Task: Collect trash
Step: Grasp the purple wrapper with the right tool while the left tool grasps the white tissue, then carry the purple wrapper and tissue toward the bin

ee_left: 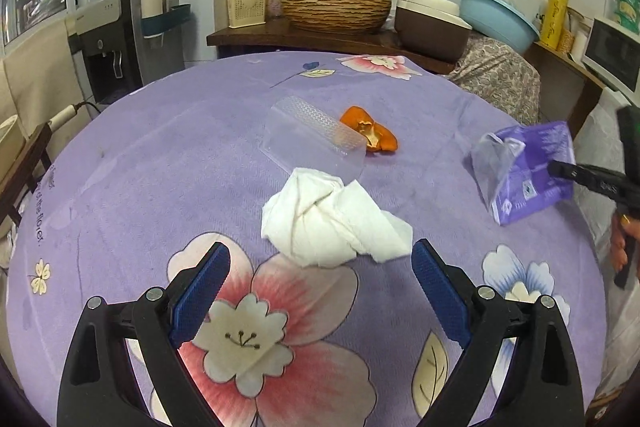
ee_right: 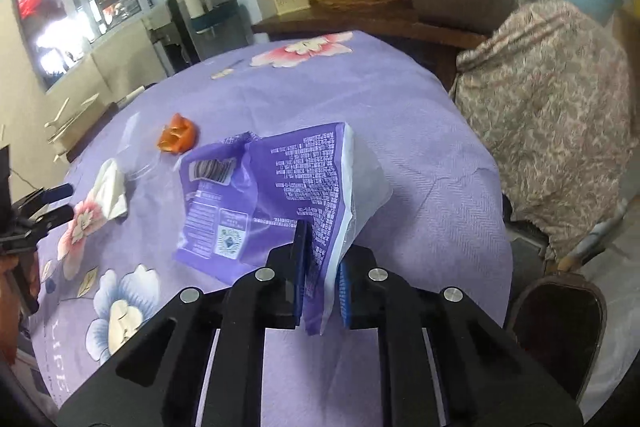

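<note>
My right gripper (ee_right: pixel 322 247) is shut on the edge of an empty purple snack bag (ee_right: pixel 280 179), whose open end lifts off the purple flowered tablecloth (ee_right: pixel 400 115). In the left wrist view the same bag (ee_left: pixel 528 171) stands at the right with the right gripper (ee_left: pixel 560 169) on it. My left gripper (ee_left: pixel 320 255) is open just in front of a crumpled white tissue (ee_left: pixel 332 219), with nothing between its fingers. Behind the tissue lie a clear plastic tray (ee_left: pixel 312 135) and an orange peel (ee_left: pixel 370 133). The right wrist view shows the tissue (ee_right: pixel 110 191), the peel (ee_right: pixel 178 137) and the left gripper (ee_right: pixel 60 203) at the left.
A wooden counter (ee_left: pixel 256 37) behind the table carries a woven basin (ee_left: pixel 336 9), a brown-and-white pot (ee_left: pixel 432 25) and a blue basin (ee_left: pixel 496 19). A water dispenser (ee_left: pixel 112 43) stands at the left. A cloth-covered chair (ee_right: pixel 552 123) and a dark stool (ee_right: pixel 560 315) are beyond the table's right edge.
</note>
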A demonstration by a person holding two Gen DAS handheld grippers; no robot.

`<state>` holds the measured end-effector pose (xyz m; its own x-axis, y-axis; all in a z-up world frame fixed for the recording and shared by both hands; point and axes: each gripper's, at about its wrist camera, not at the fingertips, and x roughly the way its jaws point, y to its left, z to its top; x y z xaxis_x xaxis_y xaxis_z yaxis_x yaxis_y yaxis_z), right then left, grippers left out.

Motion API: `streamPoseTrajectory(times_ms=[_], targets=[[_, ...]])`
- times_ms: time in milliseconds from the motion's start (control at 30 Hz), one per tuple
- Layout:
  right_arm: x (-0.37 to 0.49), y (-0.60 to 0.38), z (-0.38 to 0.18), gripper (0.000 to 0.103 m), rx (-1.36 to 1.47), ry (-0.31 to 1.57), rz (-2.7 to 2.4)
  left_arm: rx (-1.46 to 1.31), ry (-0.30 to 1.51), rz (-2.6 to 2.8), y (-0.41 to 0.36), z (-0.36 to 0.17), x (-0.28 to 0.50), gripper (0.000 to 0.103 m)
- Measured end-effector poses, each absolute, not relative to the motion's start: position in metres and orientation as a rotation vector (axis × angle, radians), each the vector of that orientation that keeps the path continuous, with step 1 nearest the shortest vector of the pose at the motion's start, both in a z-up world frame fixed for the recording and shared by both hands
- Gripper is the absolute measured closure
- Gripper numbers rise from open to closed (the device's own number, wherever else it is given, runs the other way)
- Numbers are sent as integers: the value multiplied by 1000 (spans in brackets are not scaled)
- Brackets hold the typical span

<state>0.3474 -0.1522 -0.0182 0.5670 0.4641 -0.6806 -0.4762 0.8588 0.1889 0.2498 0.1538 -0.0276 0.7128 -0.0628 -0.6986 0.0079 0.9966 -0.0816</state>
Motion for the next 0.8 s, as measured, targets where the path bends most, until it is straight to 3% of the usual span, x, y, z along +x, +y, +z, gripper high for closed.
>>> streamPoseTrajectory(times_ms=[333,367,400,500,600,800], targets=[[282,-152,6,89,-36,671,542,-41,844,-10,147,-42,294,10],[274,-152,8,89,-44,657,540,-43,852,-13,148,-44,295,22],[270,-154,9,89,-47,648,539,-43,867,-19,149,-48,296,40],[260,-161,11,89,-20,635,540,-64,870,-34,151,-50,290,68],[253,-168,8,89,6,625,537,-88,844,-44,151,-44,279,83],[243,-179,3,89,60,603,518,-120,791,-89,141,-28,251,87]])
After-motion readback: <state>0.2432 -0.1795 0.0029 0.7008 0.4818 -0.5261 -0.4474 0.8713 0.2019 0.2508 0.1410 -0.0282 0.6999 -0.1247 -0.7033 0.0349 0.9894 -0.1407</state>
